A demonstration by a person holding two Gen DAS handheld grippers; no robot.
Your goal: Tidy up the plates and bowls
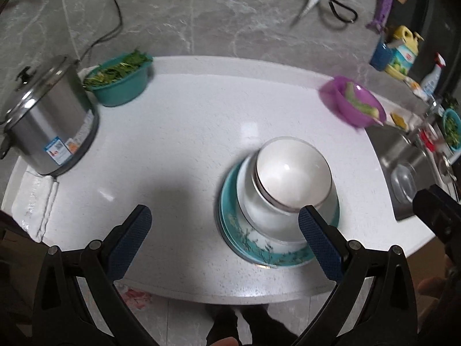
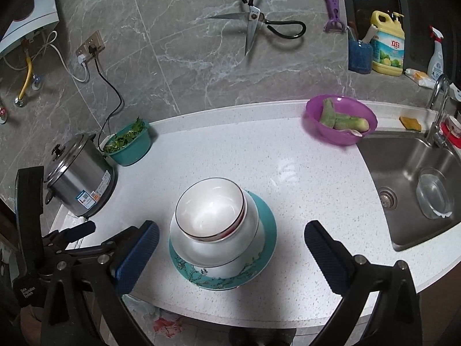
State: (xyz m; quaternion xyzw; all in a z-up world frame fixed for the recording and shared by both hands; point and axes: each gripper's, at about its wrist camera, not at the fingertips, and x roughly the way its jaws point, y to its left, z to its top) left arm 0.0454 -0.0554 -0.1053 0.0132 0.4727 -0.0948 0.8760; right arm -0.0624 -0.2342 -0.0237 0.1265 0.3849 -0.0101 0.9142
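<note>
From the left wrist, the left tool hangs above the white speckled tabletop with its blue-padded fingers spread wide apart and nothing between them. The stack of dishes sits just ahead of the right-hand finger: a teal floral plate at the bottom, a white bowl on it, and a dark-rimmed white bowl nested on top, tilted slightly. A steel pot with lid stands at the far left, a teal bowl of greens just beside it. A purple bowl holding green vegetable pieces sits near the steel sink on the right.

From the right wrist, the right tool is held with its fingers fully apart, gripping nothing; the teal floral plate with both nested bowls lies on the tabletop between and just beyond the pads, untouched. The left tool's black frame shows at the left edge. Kitchen scissors hang on the grey tiled wall.
</note>
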